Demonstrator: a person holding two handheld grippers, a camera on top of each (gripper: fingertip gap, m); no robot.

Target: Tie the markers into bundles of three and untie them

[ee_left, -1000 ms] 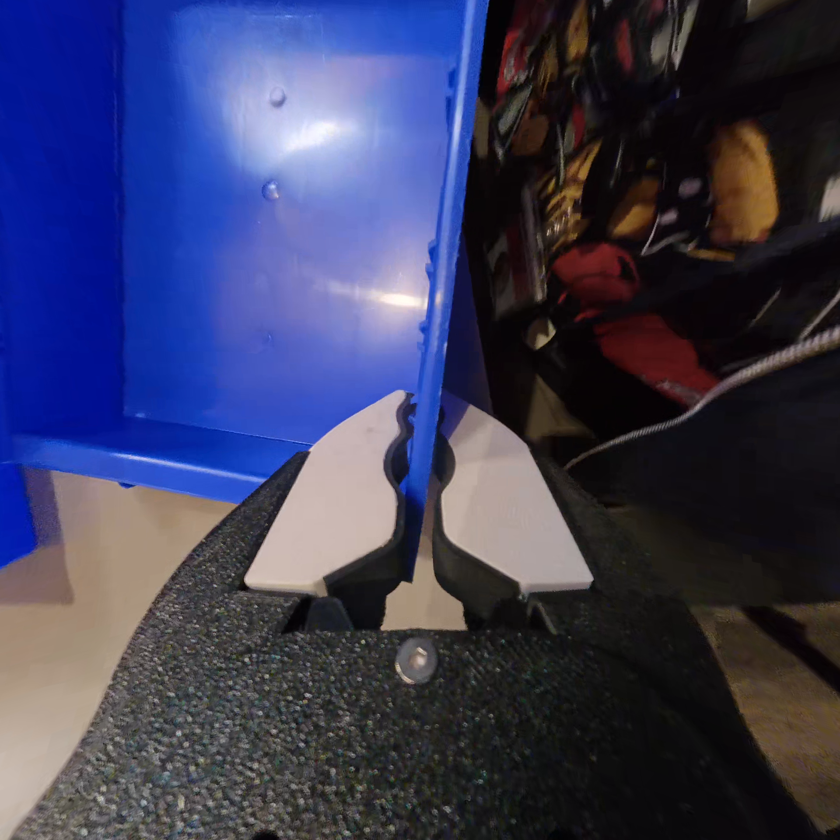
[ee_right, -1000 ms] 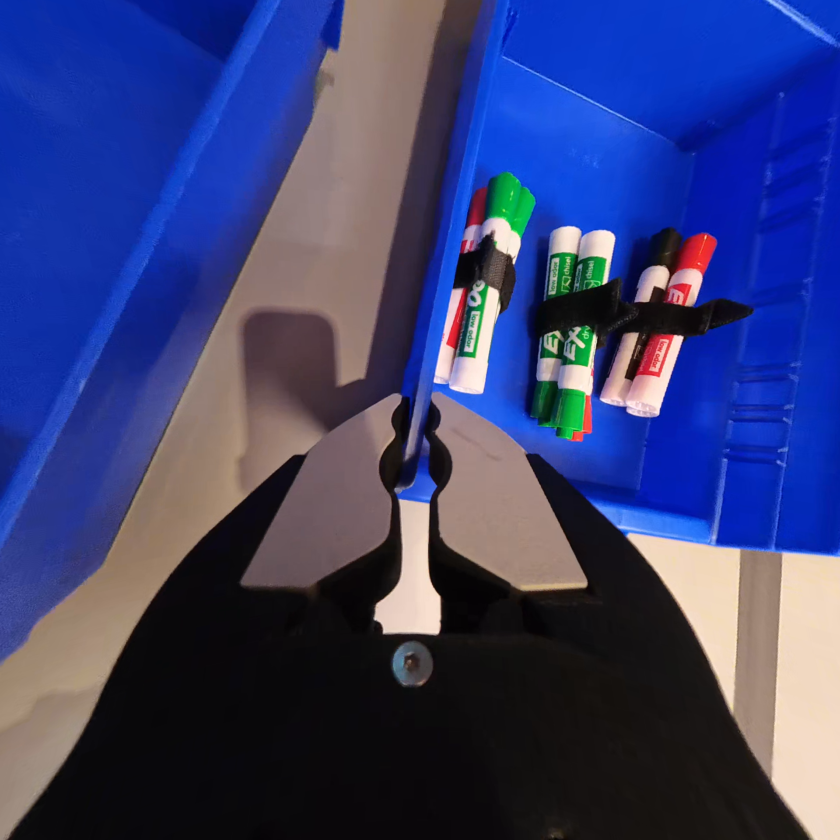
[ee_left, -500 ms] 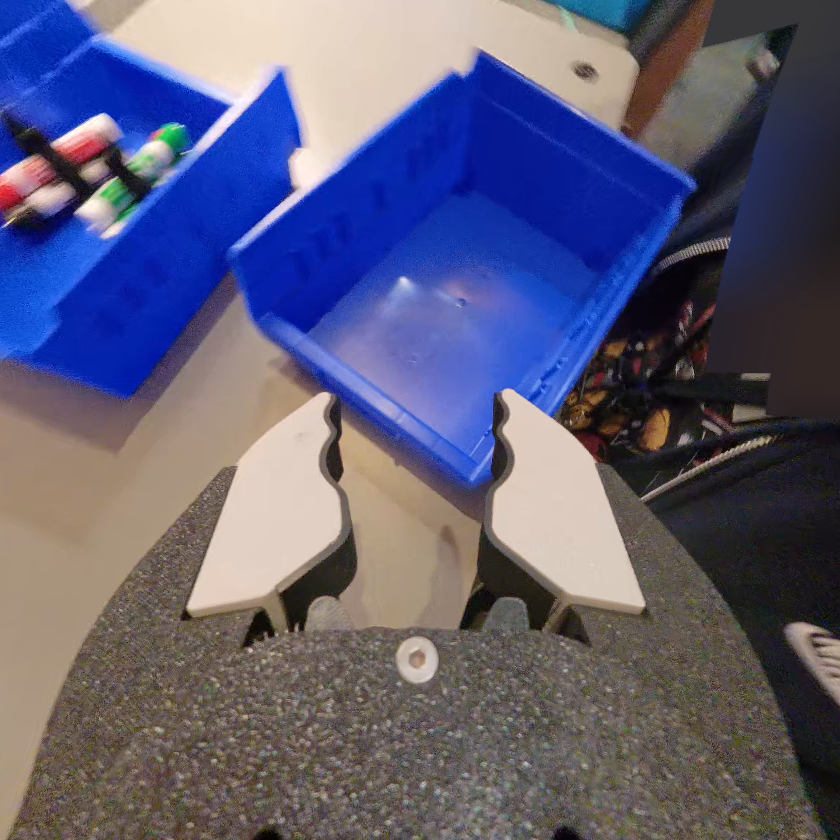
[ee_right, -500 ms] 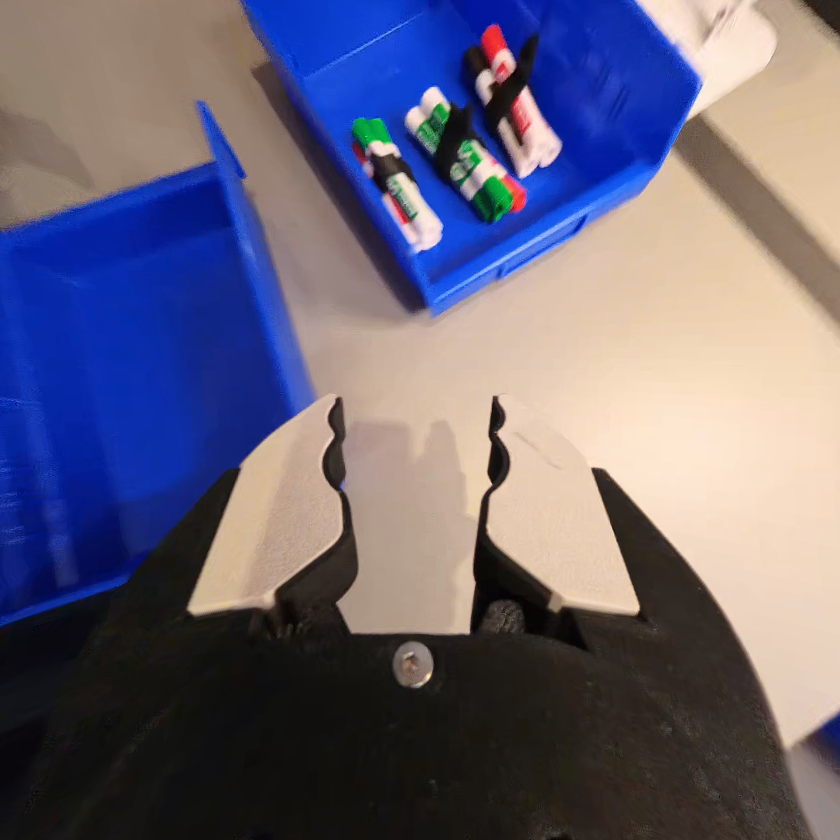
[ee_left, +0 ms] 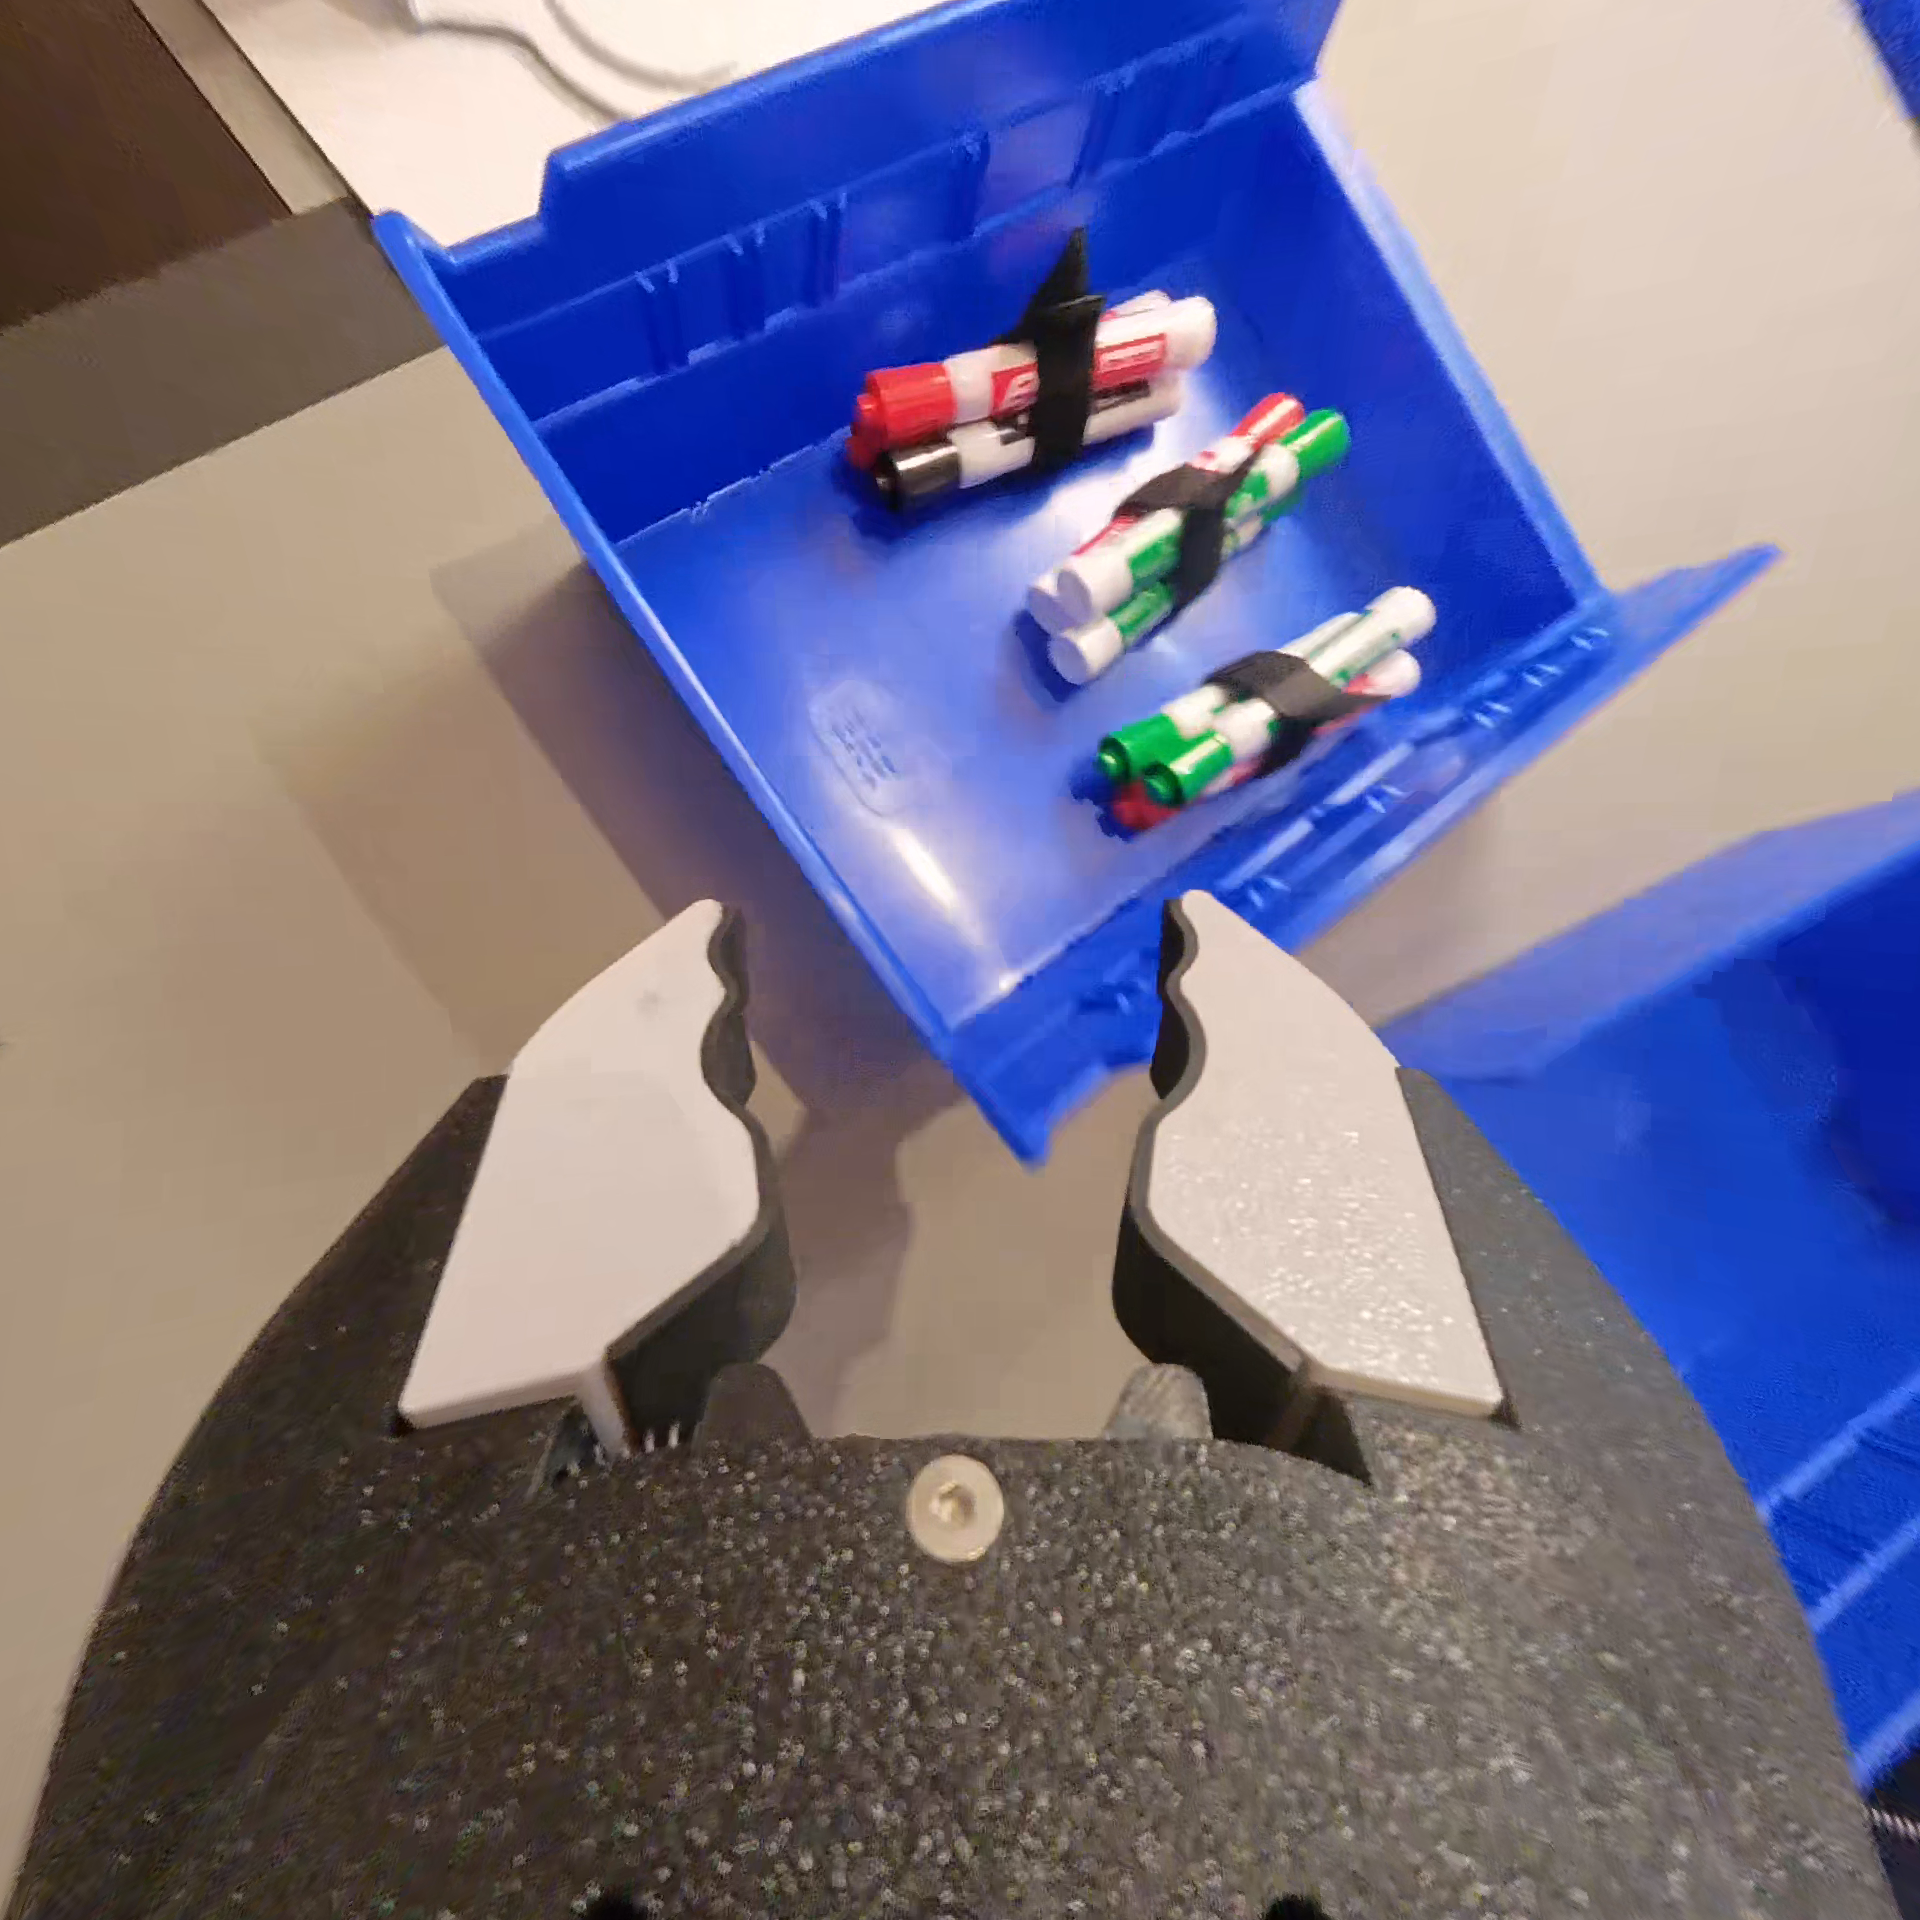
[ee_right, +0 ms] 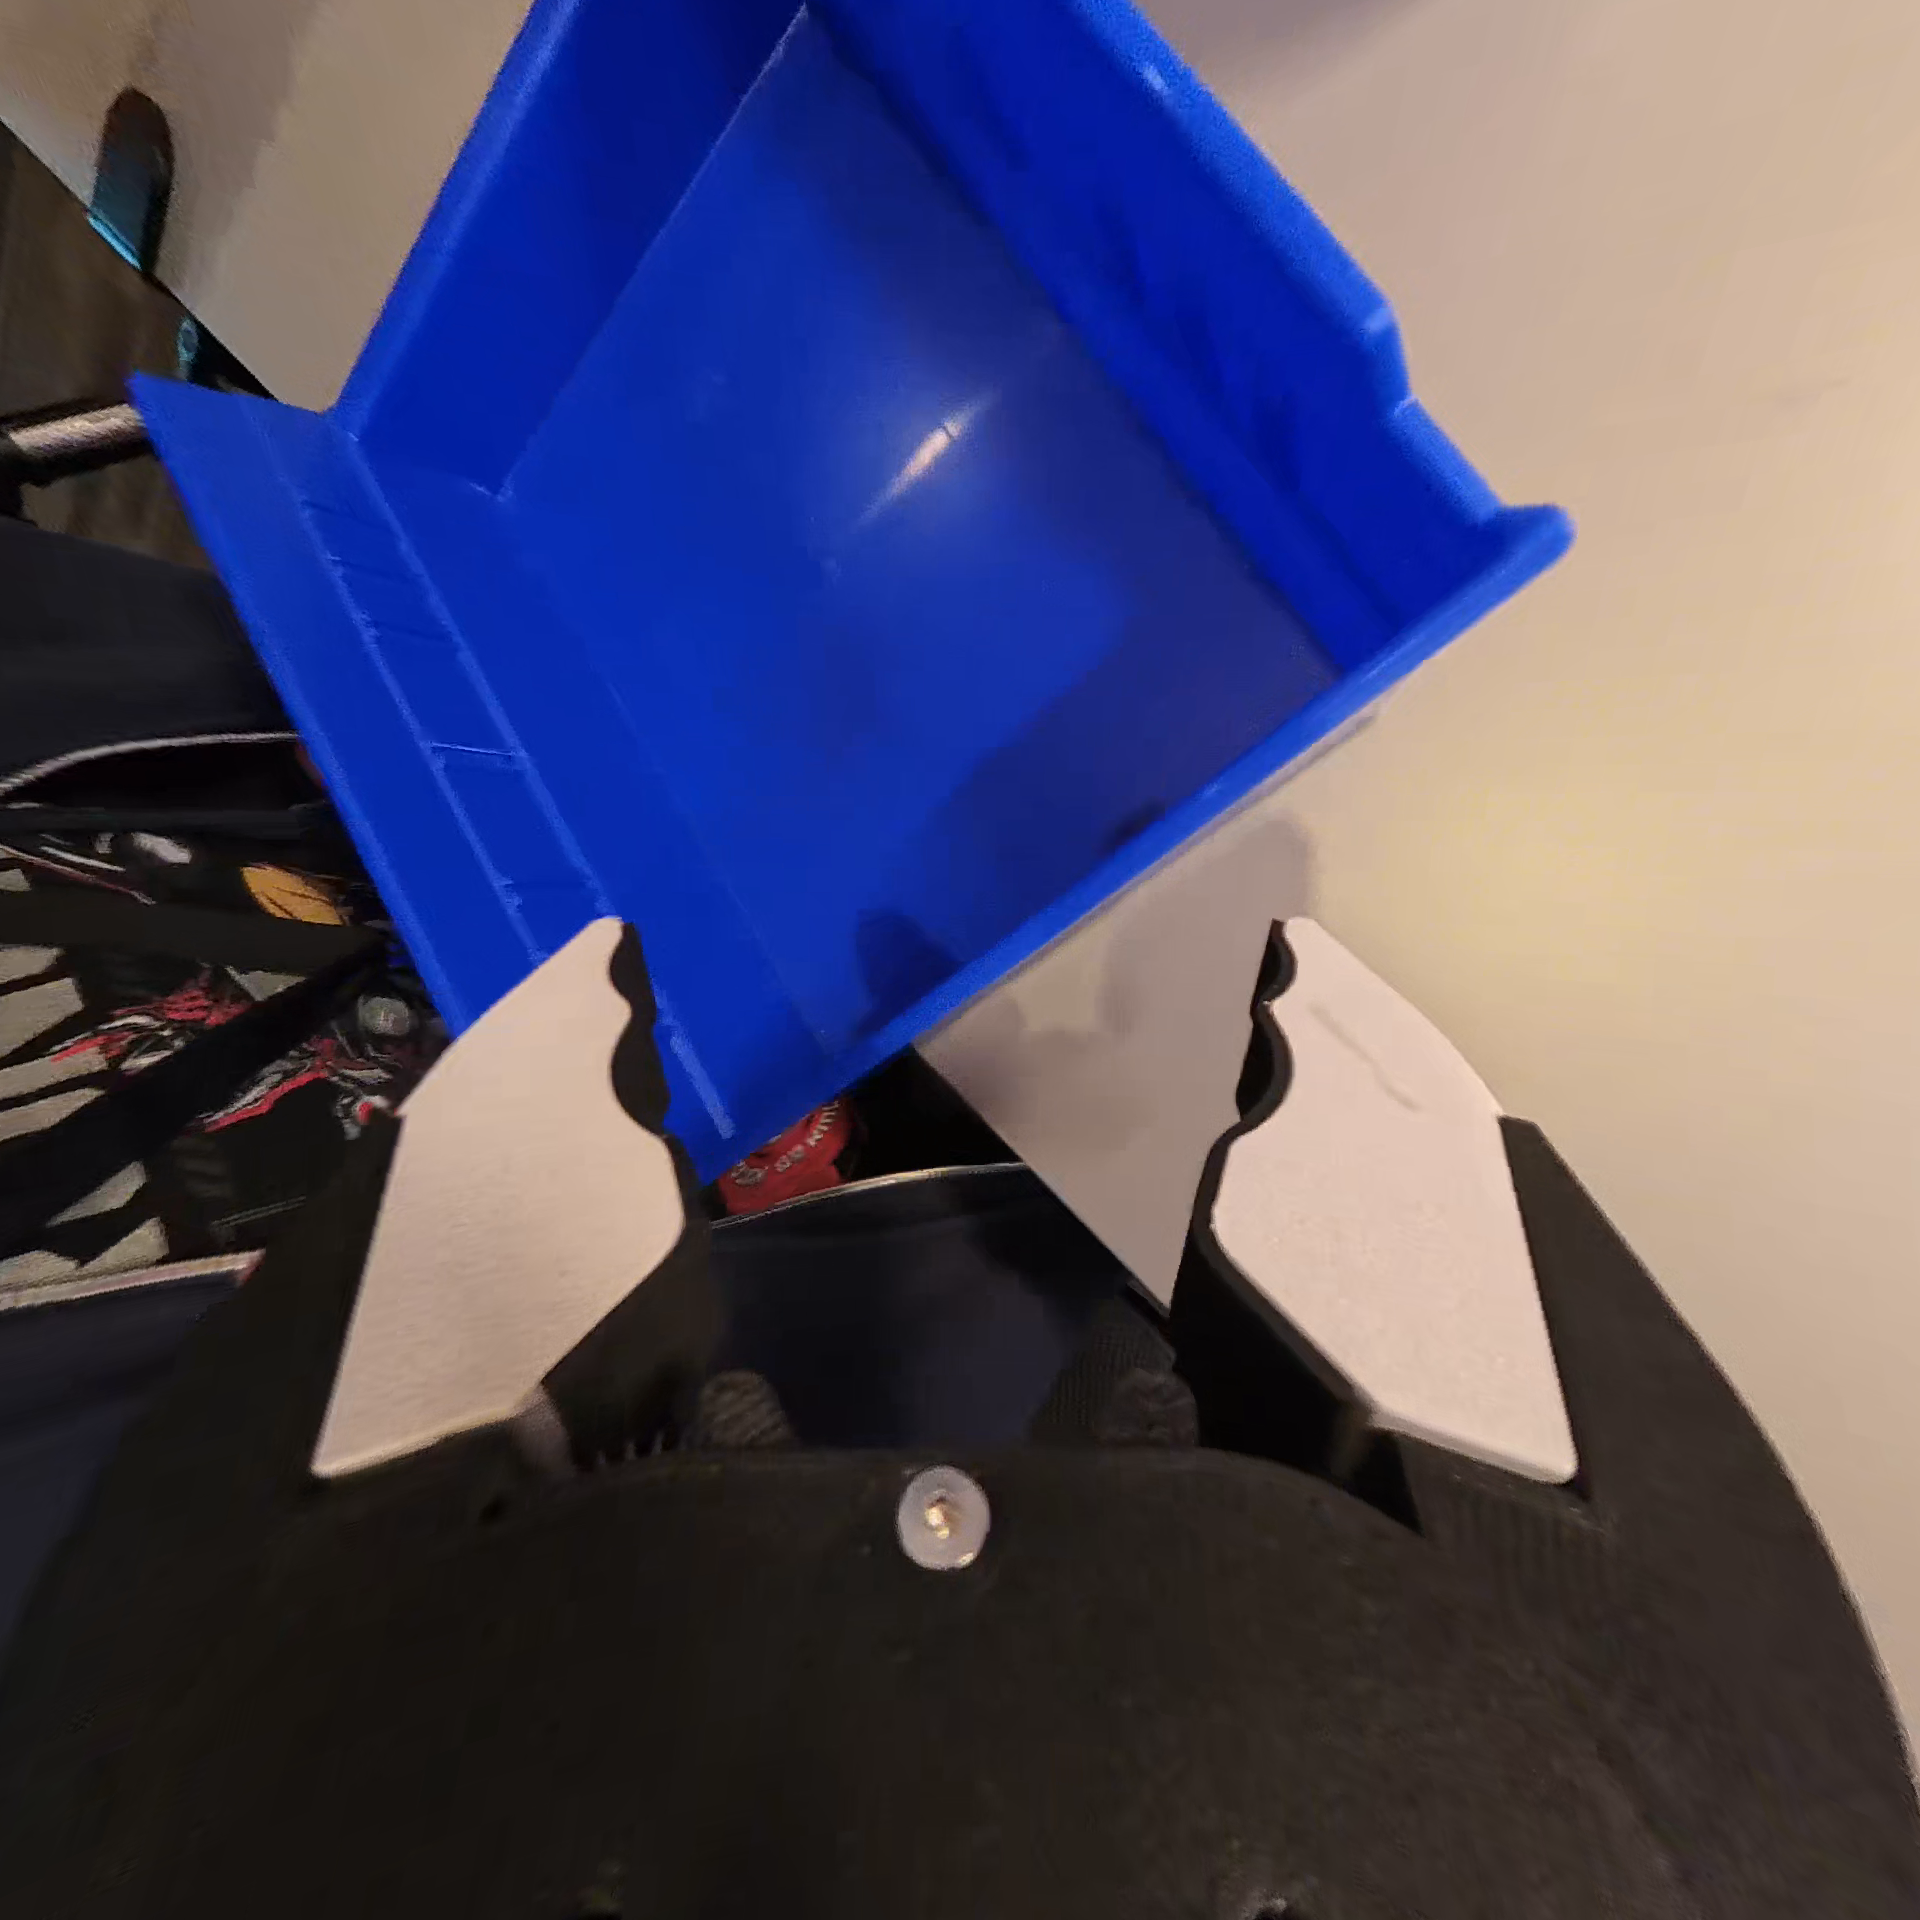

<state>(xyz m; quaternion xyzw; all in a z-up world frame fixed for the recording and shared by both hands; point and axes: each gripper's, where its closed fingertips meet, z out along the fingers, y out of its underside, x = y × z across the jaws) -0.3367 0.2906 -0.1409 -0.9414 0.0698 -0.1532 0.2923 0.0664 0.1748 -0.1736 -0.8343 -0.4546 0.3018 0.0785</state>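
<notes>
In the left wrist view a blue bin [ee_left: 727, 582] holds three marker bundles, each bound by a black strap: a red and black bundle [ee_left: 1029, 390], a green and red bundle [ee_left: 1195, 530] and a green bundle [ee_left: 1262, 707]. My left gripper [ee_left: 945, 914] is open and empty, just short of the bin's near corner. In the right wrist view a second blue bin [ee_right: 436, 717] is empty. My right gripper [ee_right: 951, 930] is open and empty over that bin's near corner.
The bins stand on a beige table [ee_left: 260, 831]. Part of the empty bin shows at the right of the left wrist view [ee_left: 1662, 1091]. Past the table edge lie dark patterned cloth [ee_right: 156, 987] and a white cable [ee_left: 582, 52].
One second ago each gripper was shut on a bin wall. Both have opened and let go, and each has swung to face the other bin.
</notes>
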